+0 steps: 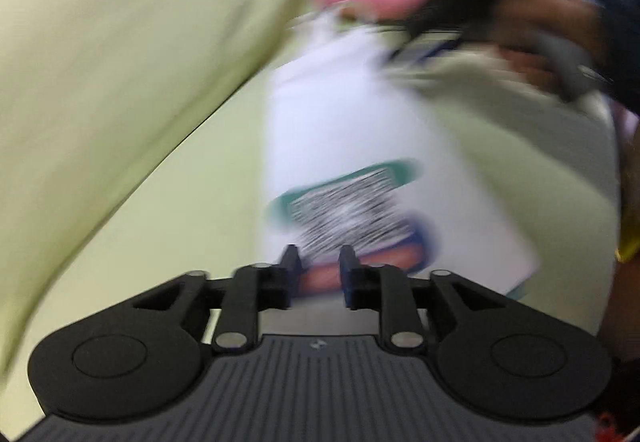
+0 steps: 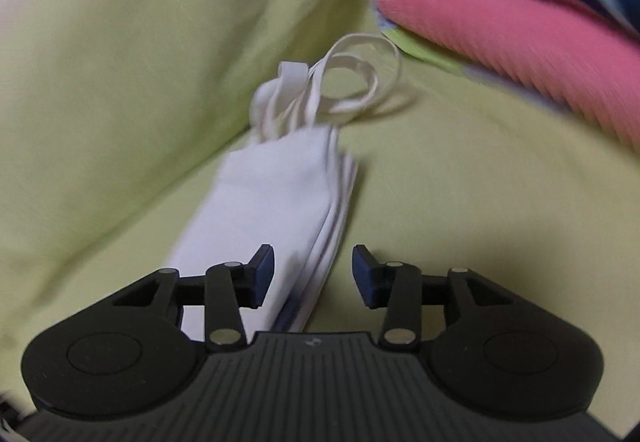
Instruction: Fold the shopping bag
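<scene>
Although the white shopping bag (image 2: pixel 276 202) already lies folded into a narrow strip on the green sheet (image 2: pixel 460 182), we judge the fold unsecured. The right gripper (image 2: pixel 313 274) stands wide apart and holds nothing, with the strip's layered edge directly ahead between its fingers. The left gripper (image 1: pixel 319 270) is narrowly parted over the bag's printed panel; blur prevents us from telling whether it pinches cloth. Risks noted: the stacked layers could splay if the right gripper closes on only the top plies. The loose handles (image 2: pixel 352 78), coiled at the far end of the strip, could spring out and drag the fold open. The pink cloth (image 2: pixel 520 30), far right, could snag them.
</scene>
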Demonstrator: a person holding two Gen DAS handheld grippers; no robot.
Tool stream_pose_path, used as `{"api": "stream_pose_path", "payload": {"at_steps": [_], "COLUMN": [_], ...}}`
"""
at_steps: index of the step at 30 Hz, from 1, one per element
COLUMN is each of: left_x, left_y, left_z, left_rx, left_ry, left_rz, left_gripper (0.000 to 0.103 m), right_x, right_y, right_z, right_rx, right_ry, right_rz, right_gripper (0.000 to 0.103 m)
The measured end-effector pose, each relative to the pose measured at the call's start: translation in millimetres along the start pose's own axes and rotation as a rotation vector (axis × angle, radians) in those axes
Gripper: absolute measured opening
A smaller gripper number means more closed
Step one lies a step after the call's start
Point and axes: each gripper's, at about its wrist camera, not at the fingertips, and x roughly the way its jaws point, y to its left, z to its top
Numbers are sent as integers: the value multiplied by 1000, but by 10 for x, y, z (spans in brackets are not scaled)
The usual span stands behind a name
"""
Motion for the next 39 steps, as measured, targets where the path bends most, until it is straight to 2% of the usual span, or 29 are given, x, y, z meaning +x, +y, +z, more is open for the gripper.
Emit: {"api": "stream_pose_path", "payload": {"at_steps": [4,6,7,8,10,12,13,14,15,17,21,28,31,33,39], "left_x": [10,29,54,82,146,175,165,165,164,138,58,-153,-190,-187,-250], "left_y": [432,533,566,578,552,523,505,478,451,369,117,-716,-1008,-1131,-1208], "left_z": [-187,-237,-252,-265,-303,-335,-342,-344,-345,-336,-331,-291,-232,-204,-186], "left_rx": [-169,-240,-268,-291,-316,-324,-331,-336,-342,-334,-319,-242,-228,-220,-227], "left_ry": [62,66,67,69,81,90,83,78,72,68,76,93,121,142,174], "left_rz": [-61,-116,-139,-159,-180,-179,-186,-197,-209,-193,-216,-246,-201,-143,-67], "left_gripper": [34,44,56,62,62,61,57,45,39,38,38,38,38,38,39], "right_x": [-433,-545,-534,-504,-421,-365,-339,-313,-287,-333,-534,-1032,-1114,-1112,-1113], "right_y": [57,91,105,132,200,233,224,215,207,182,61,-358,-414,-407,-385], "right_z": [-717,-1041,-1162,-1265,-1403,-1470,-1481,-1491,-1502,-1473,-1398,-1281,-1233,-1237,-1182], "right_rx": [194,281,314,337,372,408,429,450,470,449,393,332,294,260,149], "right_ry": [134,214,253,296,347,345,347,349,351,347,332,247,226,220,212], "right_rz": [157,222,244,251,242,248,244,241,238,223,177,36,-6,-10,-13], "right_gripper": [43,45,45,43,38,30,21,13,11,9,8,8,8,8,12]}}
